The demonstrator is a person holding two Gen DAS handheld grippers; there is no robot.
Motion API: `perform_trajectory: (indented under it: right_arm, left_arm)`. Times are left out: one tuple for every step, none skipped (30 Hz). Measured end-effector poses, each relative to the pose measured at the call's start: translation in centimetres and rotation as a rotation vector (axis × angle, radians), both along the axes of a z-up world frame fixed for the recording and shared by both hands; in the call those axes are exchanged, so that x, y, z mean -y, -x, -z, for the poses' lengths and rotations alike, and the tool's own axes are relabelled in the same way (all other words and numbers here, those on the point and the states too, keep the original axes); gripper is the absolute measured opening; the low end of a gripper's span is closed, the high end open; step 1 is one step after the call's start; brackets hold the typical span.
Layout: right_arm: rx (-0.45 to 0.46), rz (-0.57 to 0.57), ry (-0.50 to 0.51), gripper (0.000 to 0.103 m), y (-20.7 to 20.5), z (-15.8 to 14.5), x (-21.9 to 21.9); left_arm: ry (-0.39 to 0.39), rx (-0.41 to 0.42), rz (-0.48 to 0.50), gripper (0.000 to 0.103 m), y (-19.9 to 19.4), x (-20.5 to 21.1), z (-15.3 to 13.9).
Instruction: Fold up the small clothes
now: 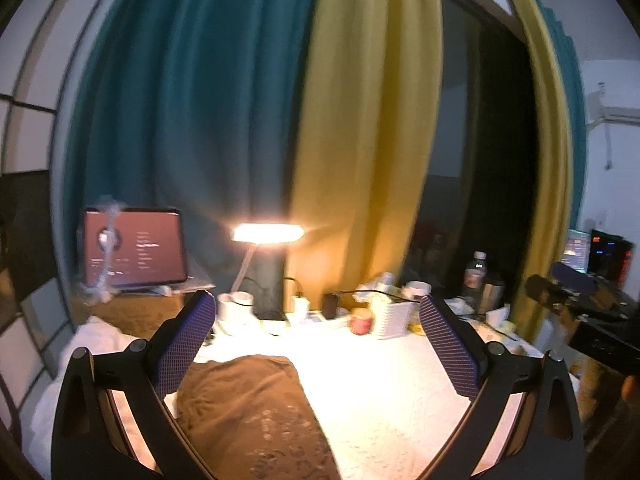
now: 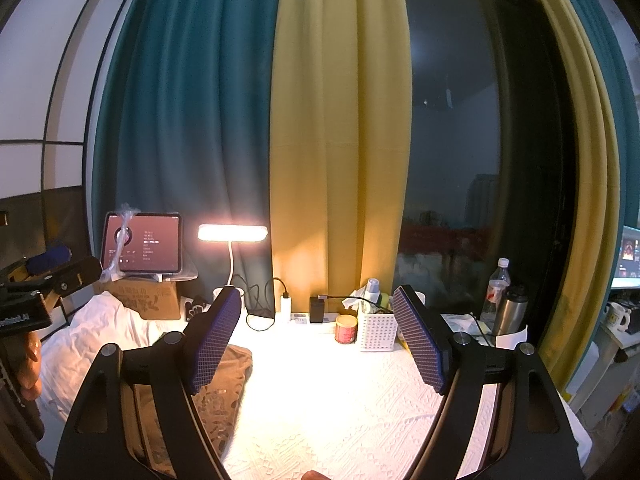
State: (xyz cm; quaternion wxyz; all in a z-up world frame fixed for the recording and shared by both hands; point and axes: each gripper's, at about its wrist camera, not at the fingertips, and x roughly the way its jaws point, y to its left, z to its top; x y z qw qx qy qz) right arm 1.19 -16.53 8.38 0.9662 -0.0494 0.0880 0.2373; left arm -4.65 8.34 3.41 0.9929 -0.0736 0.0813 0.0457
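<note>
The brown garment lies flat on the white textured cloth covering the worktop, towards its left side, with a pale printed pattern across its near part. In the right wrist view the same garment shows partly behind the left pad of that tool. It looks like thin knit fabric: light, limp and soft, nothing fragile about it. It would probably drape and sag when lifted and bunch up if dragged across the textured cloth, so a pinch on a hem or a corner looks the best hold, with both tools taking matching corners to carry an edge over evenly. Its far edge, towards the lamp, lies fairly straight and looks easy to reach.

The left hand-held gripper is spread wide above the garment and grips nothing. The right hand-held gripper is equally wide apart, empty, over the bare cloth to the right of the garment.

The cloth is brightly lit by a desk lamp at the back edge. Along that edge stand a tablet on a cardboard box, a charger block, a red tin, a white perforated basket, a water bottle and a steel flask. A crumpled white pillow sits at the left edge. Teal and yellow curtains hang behind, beside a dark window.
</note>
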Motion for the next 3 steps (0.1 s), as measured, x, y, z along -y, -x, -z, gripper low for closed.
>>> perform_trajectory:
  right_arm:
    - [-0.001,0.000,0.000,0.081,0.00,-0.04,-0.05]
    - [-0.002,-0.001,0.001,0.081,0.02,0.00,0.05]
    - [-0.002,-0.002,0.003,0.081,0.02,0.04,0.16]
  left_arm:
    - [0.010,-0.004,0.003,0.100,-0.07,-0.16,0.06]
    - [0.009,-0.007,-0.010,0.100,-0.07,-0.22,0.10]
    - [0.001,-0.006,-0.022,0.100,-0.09,-0.19,0.15]
